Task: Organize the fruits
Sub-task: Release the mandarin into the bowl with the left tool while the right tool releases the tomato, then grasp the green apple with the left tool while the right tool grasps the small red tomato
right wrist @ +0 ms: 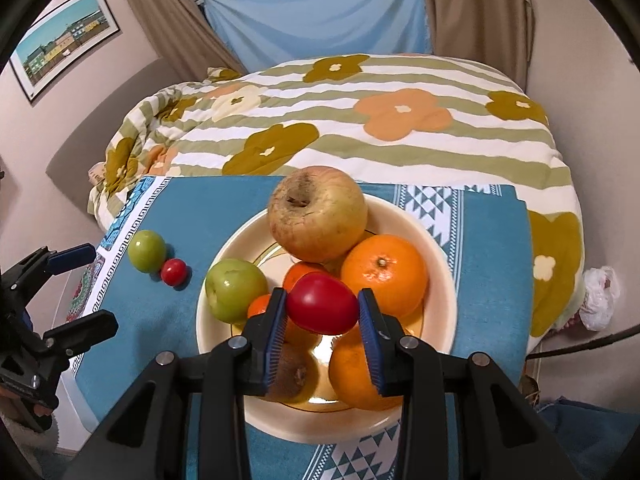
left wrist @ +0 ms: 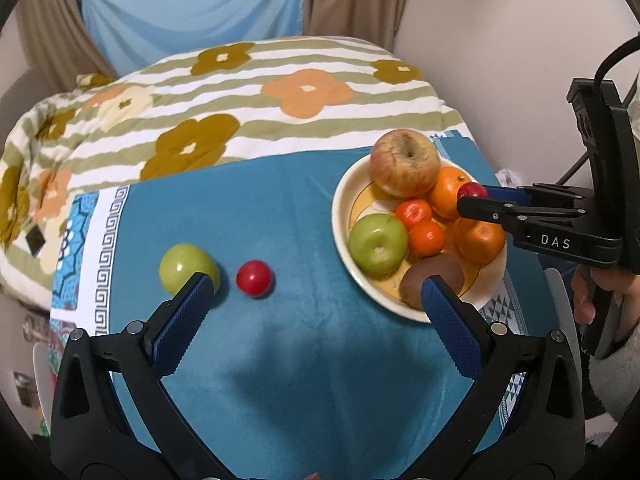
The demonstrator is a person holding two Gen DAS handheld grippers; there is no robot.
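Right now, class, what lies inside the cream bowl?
Inside the cream bowl: a large yellowish apple, a green apple, oranges, small tangerines and a brown fruit. The bowl's floor is mostly covered.

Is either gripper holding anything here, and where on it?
Right gripper holds a red fruit by its two opposite sides, above the bowl. Left gripper is open, empty.

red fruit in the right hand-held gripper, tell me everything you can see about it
The red fruit is small, smooth and glossy, rounded and a bit wider than tall, plain deep red. The right hand-held gripper clamps it between its blue ribbed pads, held above the fruit in the cream bowl, in front of a large orange. No stem shows.
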